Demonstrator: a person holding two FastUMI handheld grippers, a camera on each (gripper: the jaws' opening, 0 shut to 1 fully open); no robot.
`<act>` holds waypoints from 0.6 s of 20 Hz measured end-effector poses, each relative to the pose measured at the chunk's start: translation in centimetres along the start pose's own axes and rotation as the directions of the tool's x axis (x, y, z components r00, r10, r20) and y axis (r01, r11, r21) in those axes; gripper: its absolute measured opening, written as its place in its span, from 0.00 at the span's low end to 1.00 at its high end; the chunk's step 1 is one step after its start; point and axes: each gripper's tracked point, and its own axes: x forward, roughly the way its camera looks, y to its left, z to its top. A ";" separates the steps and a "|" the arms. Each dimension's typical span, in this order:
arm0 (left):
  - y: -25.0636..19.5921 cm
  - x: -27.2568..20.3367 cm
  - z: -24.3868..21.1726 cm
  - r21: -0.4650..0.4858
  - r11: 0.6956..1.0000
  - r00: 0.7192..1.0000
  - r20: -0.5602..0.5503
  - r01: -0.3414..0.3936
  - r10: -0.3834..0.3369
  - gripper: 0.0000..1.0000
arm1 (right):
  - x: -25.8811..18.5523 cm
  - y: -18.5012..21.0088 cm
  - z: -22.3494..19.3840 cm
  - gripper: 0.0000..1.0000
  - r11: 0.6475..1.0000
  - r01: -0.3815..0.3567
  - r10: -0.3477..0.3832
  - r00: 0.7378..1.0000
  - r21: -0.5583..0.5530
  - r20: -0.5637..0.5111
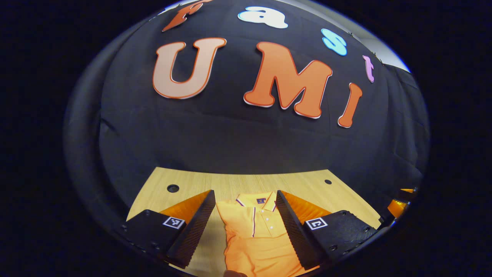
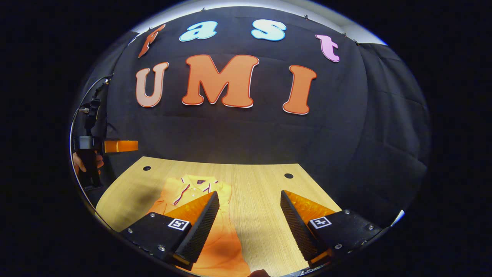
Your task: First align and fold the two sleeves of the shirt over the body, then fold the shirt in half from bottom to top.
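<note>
Here shirt (image 1: 255, 234) between left gripper (image 1: 246, 227) jaws; both jaws wide apart, empty.

Recording booth: black cloth wall (image 2: 238, 130) behind a wooden table (image 2: 261, 192) with drilled holes.

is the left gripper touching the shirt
Cannot tell. In the left gripper view the open left gripper frames the shirt, but depth is unclear.

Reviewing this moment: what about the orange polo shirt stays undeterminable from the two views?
- Orange polo shirt hem: cut off by the bottom edge, left gripper view.
- Its sleeves: hidden behind the left gripper fingers.
- Right gripper view: the right gripper finger covers part of the shirt body.
</note>
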 end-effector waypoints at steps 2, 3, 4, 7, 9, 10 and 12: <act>0.4 -2.6 1.1 0.022 0.998 0.996 0.069 -0.060 0.058 0.98 | 0.0 0.4 0.5 0.98 1.000 -0.030 0.031 0.999 -0.007 0.039; 0.3 -3.9 1.8 0.037 0.996 0.992 0.102 -0.084 0.079 0.98 | 0.1 0.5 0.7 0.98 0.999 -0.040 0.041 0.998 -0.019 0.056; -0.1 -5.6 2.6 0.050 0.993 0.985 0.144 -0.108 0.100 0.98 | 0.1 0.5 0.9 0.98 0.998 -0.046 0.048 0.996 -0.035 0.073; -1.1 -11.3 5.5 0.089 0.983 0.941 0.316 -0.160 0.125 0.98 | -0.4 0.4 2.0 0.98 0.994 -0.077 0.087 0.986 -0.074 0.140; -2.5 -14.2 6.2 0.104 0.976 0.910 0.391 -0.190 0.135 0.97 | -1.0 0.5 2.5 0.98 0.991 -0.113 0.125 0.976 -0.077 0.178; -3.0 -15.3 5.6 0.107 0.972 0.904 0.400 -0.208 0.149 0.97 | -1.3 0.6 2.5 0.98 0.989 -0.131 0.143 0.971 -0.075 0.190; -3.2 -16.4 4.2 0.103 0.965 0.903 0.388 -0.241 0.184 0.97 | -1.7 1.1 2.5 0.98 0.981 -0.175 0.189 0.959 -0.083 0.212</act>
